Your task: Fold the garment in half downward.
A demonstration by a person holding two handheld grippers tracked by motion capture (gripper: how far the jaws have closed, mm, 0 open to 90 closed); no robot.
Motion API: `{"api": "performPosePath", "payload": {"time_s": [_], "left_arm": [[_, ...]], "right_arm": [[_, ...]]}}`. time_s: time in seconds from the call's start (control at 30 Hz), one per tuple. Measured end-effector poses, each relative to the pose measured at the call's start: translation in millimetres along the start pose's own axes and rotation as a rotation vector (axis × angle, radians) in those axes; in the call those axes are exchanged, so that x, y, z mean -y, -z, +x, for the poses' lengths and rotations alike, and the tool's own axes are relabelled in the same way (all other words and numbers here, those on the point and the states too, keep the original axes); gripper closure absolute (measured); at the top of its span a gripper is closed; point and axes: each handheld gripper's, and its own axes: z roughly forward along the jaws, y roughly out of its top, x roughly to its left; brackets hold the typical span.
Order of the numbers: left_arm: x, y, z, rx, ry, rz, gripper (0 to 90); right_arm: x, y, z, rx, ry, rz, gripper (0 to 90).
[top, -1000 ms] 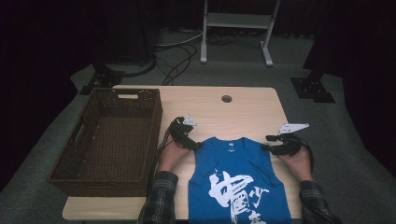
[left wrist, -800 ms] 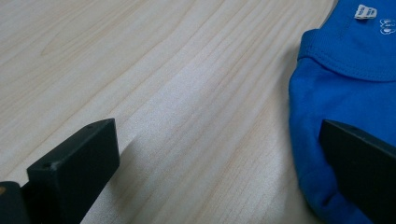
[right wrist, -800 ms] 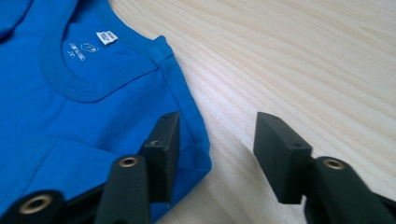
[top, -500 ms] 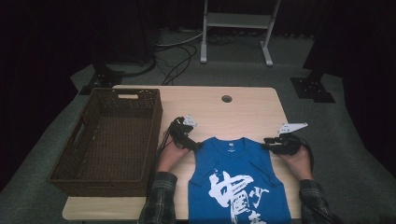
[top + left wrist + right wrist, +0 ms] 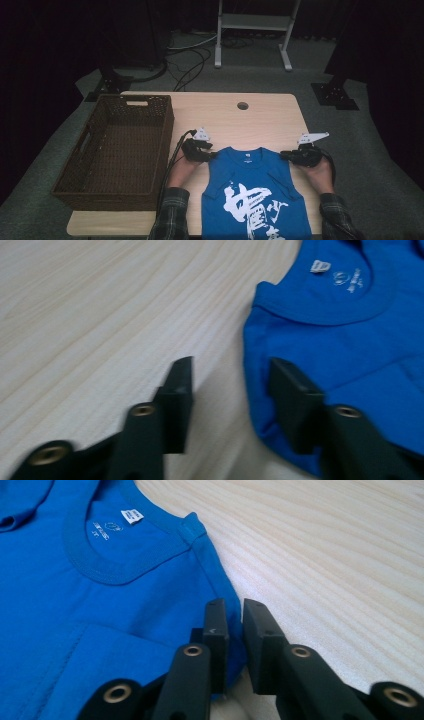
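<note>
Dark room, pale wooden table point(image 5: 270, 117) with a blue T-shirt point(image 5: 252, 192) laid flat at the near edge, white brush lettering on the front, sleeves folded in, collar toward 12 o'clock. Both sets of jaws have just been closing. Right gripper point(image 5: 235, 611) is down to a narrow gap, with the shoulder edge pinched between the jaws. Left gripper point(image 5: 231, 371) is half-closed, the shoulder hem between its jaws, not squeezed yet. Looks like a fold is about to start. Brown wicker basket point(image 5: 75, 172) sits at 9 o'clock.
</note>
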Motion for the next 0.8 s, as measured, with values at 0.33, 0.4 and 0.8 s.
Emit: {"api": "performPosePath", "payload": {"time_s": [0.33,0.4,0.8], "left_arm": [[0.6,-0.3,-2.1,0.057,0.058,-0.005,87.4],[-1.3,-2.3,-1.1,0.029,0.064,-0.006,87.3],[-10.8,-12.7,9.7,-0.086,0.099,-0.007,87.2]], "right_arm": [[-1.6,-1.0,3.7,0.037,0.011,0.003,86.0],[-2.7,-2.9,3.4,0.050,0.009,-0.003,86.1],[-11.2,-12.7,-9.6,0.101,-0.017,-0.024,86.1]]}}
